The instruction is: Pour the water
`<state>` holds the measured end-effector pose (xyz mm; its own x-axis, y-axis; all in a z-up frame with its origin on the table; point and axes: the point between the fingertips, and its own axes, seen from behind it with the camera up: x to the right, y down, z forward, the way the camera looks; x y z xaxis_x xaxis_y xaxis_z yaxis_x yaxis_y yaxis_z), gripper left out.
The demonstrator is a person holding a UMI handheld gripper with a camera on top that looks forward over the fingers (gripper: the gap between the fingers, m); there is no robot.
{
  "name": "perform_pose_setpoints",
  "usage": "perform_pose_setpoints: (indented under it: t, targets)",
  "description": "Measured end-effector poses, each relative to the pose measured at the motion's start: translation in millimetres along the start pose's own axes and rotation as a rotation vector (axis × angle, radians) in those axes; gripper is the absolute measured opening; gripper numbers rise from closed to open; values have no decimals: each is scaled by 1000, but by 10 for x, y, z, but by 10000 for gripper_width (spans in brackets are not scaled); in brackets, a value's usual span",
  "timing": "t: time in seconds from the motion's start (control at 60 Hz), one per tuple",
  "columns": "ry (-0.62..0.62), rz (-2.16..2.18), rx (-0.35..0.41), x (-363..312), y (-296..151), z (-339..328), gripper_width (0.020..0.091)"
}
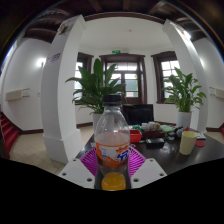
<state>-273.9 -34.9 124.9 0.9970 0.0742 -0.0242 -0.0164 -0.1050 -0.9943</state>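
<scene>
A clear plastic bottle (112, 140) with a white cap, an orange label and orange liquid at its bottom stands upright between the fingers of my gripper (113, 160). Both purple pads (90, 158) press against the bottle's sides, so the gripper is shut on it. The bottle appears lifted above the dark table (170, 158). A pale green cup (188, 142) stands on the table to the right, beyond the fingers.
On the table behind the bottle lie a red object (135, 136) and dark items (153, 131). White pillars (62, 90) and large potted plants (98, 88) stand in the room beyond, in front of windows.
</scene>
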Motion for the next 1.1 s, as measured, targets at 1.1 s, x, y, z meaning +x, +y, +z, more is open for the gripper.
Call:
perform_pose_setpoints:
  t: [1.1]
  targets:
    - [-41,1999,220,2642,-666,1080,354]
